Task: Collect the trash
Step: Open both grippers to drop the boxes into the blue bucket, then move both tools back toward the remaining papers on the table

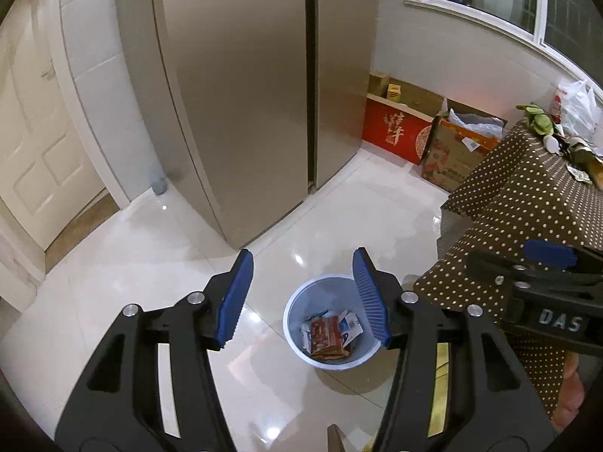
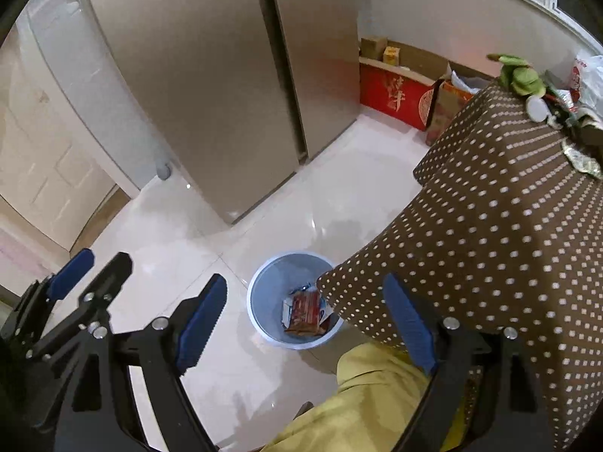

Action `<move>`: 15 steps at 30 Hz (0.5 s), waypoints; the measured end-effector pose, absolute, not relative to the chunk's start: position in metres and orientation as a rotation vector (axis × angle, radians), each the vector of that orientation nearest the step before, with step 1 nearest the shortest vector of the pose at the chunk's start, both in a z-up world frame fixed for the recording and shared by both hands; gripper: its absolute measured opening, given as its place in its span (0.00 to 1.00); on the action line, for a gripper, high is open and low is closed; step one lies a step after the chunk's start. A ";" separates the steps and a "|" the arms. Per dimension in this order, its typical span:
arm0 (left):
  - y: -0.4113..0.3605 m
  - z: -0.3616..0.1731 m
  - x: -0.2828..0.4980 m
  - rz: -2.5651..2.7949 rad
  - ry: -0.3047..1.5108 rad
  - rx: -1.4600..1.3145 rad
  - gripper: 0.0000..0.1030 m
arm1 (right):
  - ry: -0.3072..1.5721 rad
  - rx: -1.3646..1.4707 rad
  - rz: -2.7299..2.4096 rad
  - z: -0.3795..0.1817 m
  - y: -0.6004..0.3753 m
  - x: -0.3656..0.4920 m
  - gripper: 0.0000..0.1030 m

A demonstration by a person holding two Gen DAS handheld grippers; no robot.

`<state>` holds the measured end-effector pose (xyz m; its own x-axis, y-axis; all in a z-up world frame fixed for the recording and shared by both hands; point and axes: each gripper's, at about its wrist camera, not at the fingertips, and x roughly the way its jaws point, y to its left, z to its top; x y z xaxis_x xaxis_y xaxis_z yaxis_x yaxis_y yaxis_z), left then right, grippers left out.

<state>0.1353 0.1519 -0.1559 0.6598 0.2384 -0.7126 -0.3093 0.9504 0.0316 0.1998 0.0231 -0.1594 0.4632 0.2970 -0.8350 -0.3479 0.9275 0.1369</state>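
A pale blue waste bin (image 1: 297, 309) stands on the white tiled floor beside the table; it also shows in the right wrist view (image 2: 264, 286). Several wrappers (image 1: 328, 335) lie in it, a red one on top (image 2: 303, 310). My left gripper (image 1: 301, 297) is open and empty, high above the bin. My right gripper (image 2: 305, 320) is open and empty, also above the bin, next to the table's corner. It shows at the right of the left wrist view (image 1: 550, 260). More scraps (image 2: 580, 162) lie on the table top at the far right.
A table with a brown dotted cloth (image 2: 508, 226) hangs over the bin's right side. A steel fridge (image 1: 245, 94) stands behind. Red and brown boxes (image 1: 395, 132) line the wall. A white door (image 1: 34, 150) is at left. My yellow trouser leg (image 2: 369, 395) is below.
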 end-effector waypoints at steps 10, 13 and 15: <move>0.107 -0.117 0.146 0.168 0.706 -0.094 0.56 | 0.868 0.018 0.337 -0.101 -0.038 0.189 0.82; 0.089 -0.106 0.153 0.116 0.676 -0.083 0.57 | 0.833 0.039 0.284 -0.089 -0.068 0.189 0.82; 0.072 -0.100 0.160 0.070 0.662 -0.073 0.58 | 0.821 0.051 0.246 -0.086 -0.085 0.191 0.82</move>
<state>0.1599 0.0725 -0.1000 0.7864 0.0415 -0.6164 -0.0878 0.9951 -0.0451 0.1911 -0.0849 -0.0860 0.6548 0.2367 -0.7178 -0.1972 0.9703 0.1400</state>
